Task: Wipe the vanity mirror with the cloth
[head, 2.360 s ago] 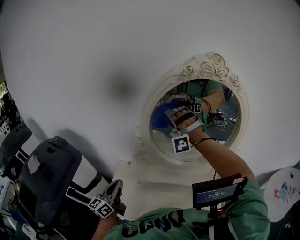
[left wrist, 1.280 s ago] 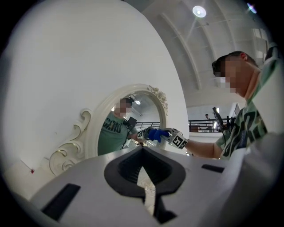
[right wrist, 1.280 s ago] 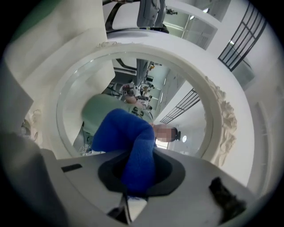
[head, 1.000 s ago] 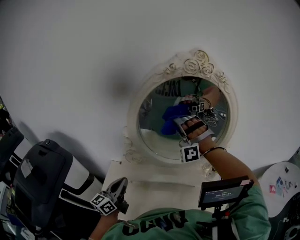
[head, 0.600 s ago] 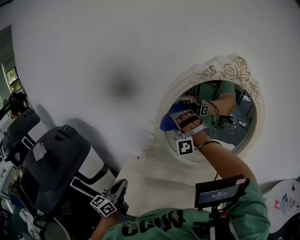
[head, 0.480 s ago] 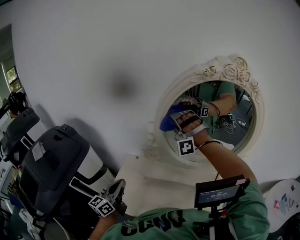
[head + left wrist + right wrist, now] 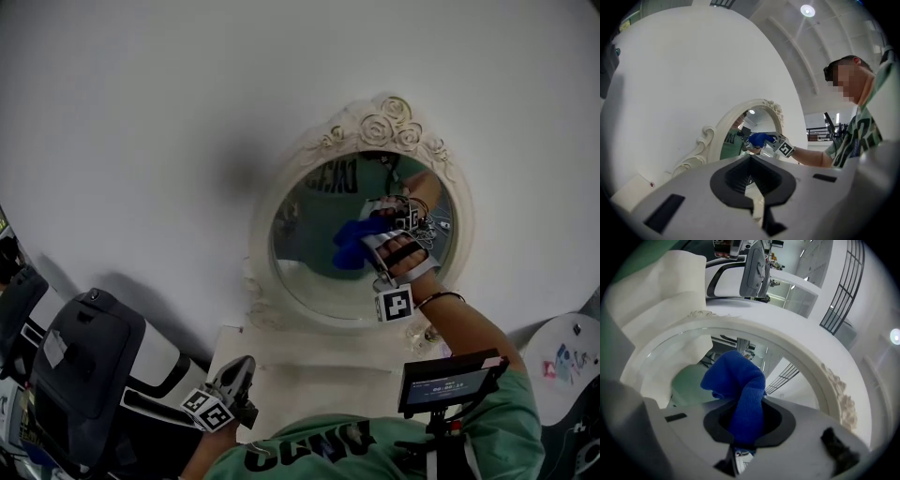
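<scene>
The cloth [image 7: 354,246] is bright blue; the mirror [image 7: 309,253] has a cream frame with moulded roses along its far edge; the wall [image 7: 141,112] is plain white; the right gripper [image 7: 373,246] is pale grey with black bands and a black-and-white square marker; the left gripper [image 7: 236,371] carries like markers; the shirt [image 7: 309,450] is green with dark lettering; the bulky object [image 7: 84,375] at near left is dark grey and white.
</scene>
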`<state>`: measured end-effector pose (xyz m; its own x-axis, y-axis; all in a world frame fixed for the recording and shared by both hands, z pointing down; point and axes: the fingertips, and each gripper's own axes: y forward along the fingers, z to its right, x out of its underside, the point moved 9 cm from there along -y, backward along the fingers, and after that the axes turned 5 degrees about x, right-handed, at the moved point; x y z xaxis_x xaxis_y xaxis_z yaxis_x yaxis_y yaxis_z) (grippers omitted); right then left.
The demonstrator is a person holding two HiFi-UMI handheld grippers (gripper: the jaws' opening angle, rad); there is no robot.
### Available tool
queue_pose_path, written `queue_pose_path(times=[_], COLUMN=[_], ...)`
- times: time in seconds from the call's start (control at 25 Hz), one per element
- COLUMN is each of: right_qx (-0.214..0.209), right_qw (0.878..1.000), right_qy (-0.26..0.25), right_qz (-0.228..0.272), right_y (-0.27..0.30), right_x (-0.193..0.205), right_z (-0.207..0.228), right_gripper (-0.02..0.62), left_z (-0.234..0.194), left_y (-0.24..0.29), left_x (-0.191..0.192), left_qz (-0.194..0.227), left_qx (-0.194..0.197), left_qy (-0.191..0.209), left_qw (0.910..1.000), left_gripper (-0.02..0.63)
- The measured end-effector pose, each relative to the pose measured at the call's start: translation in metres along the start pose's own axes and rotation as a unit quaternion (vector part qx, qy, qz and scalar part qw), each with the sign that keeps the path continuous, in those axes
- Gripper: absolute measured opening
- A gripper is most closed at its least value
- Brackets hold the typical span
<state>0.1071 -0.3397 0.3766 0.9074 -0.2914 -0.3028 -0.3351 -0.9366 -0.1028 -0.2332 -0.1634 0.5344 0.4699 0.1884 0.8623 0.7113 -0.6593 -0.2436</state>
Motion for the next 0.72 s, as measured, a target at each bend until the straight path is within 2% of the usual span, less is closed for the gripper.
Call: queue_pose_path(times=[0.24,0.36,0.56,0.72], right_qx=[-0.031,-0.038,-0.053,-0.05], right_qw=[0.994,0.988,0.984,0.986], right_qy=[-0.011,-0.02,-0.01,-0.006], right_qz=[-0.106,-0.147,-0.17,-0.162], right_y=[-0.058,-0.078,-0.089,-0.086], right_x=[0.097,0.132,0.151,0.134], right_z=[-0.025,-0.034,-0.04,-0.029], right_gripper=[0.051,0.051,0.051,0.051], left_z=[0.012,0.02,0.027,0.024], left_y=[0.053,0.07,0.078,0.061], left_x=[0.017,0.023,0.022,0.022], left_qz=[-0.024,-0.033,-0.034,-0.021], left_qx=[0.054,0.069,0.075,0.057], left_qy=[-0.01,-0.012,-0.006,-0.012], left_qw=[0.9982,0.997,0.9966,0.9981], left_gripper=[0.0,0.0,0.0,0.0])
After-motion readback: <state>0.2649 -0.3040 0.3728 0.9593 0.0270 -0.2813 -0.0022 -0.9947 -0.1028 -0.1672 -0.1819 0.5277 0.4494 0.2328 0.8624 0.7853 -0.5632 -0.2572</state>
